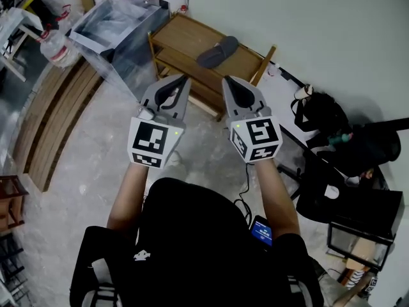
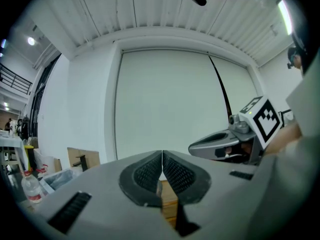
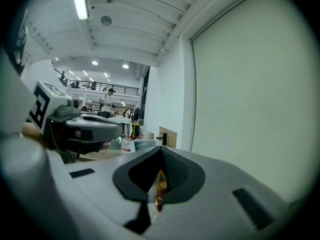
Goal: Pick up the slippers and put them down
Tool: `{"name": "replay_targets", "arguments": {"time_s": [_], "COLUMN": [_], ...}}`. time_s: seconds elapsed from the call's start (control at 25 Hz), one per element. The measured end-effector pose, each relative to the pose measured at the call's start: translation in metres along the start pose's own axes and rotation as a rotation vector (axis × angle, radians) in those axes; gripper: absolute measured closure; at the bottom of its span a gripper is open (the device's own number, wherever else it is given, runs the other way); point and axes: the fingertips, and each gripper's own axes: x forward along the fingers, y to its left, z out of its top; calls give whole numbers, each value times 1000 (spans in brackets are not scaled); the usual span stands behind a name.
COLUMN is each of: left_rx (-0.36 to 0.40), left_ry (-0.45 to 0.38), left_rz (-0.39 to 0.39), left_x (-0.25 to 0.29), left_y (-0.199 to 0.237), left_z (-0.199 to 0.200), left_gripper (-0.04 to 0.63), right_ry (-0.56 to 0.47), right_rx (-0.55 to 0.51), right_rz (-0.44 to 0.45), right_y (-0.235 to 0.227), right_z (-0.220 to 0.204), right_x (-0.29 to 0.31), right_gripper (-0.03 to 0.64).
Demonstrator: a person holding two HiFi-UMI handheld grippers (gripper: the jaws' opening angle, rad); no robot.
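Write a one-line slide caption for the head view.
Left gripper and right gripper, jaws shut and empty, held out toward a grey slipper lying on a wooden rack.

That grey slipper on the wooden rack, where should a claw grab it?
Probably across its narrow width, near the middle, coming from above: the slipper lies flat on the open top of the rack, long and slim, with nothing over it.
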Motion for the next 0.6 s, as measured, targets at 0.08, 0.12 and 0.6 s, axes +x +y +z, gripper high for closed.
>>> {"name": "replay_targets", "arguments": {"time_s": [0.08, 0.12, 0.6], "left_rx": [-6, -11, -53], "left_ry": [-4, -3, 12], "left_rz": [-14, -20, -73], "left_x": [15, 23, 91], "left_y": [16, 26, 117], "left_z": [1, 1, -18], "left_gripper": [589, 589, 589], "right_ry": [8, 11, 65], "right_rx": [9, 11, 10], "right_rz": [-4, -6, -25], "right_y": [-8, -12, -36], "right_z": [3, 5, 3], "right_x": [22, 33, 150], "right_gripper": [629, 629, 629]}}
